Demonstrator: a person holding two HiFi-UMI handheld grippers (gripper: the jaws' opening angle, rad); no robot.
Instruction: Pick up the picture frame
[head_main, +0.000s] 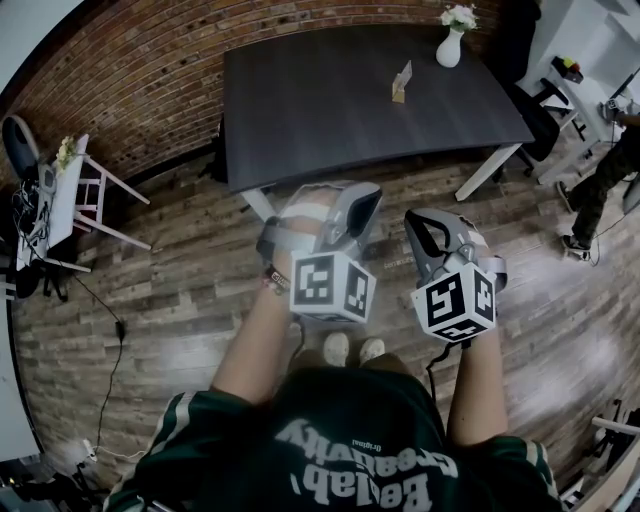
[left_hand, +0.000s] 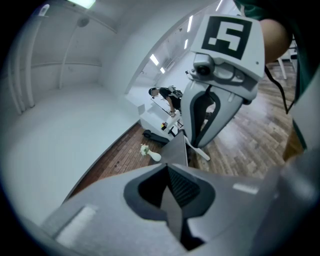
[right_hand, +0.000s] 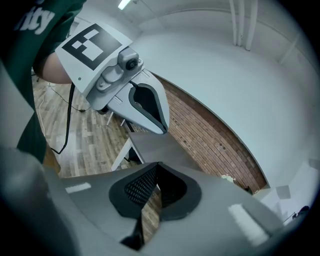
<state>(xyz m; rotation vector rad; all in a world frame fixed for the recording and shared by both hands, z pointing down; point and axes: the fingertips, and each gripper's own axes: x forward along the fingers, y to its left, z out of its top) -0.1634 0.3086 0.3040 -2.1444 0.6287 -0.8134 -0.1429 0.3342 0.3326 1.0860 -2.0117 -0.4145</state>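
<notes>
Two closed on nothing: left gripper (head_main: 362, 200), right gripper (head_main: 422, 228) | picture frame (head_main: 402, 82) at 12 o'clock, well apart | right probably nearer

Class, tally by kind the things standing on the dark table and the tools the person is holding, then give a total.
picture frame: 1
vase of flowers: 1
hand-held grippers: 2, the left hand-held gripper and the right hand-held gripper
Total: 4

White vase (head_main: 449, 47) on dark table (head_main: 320, 105)
</notes>
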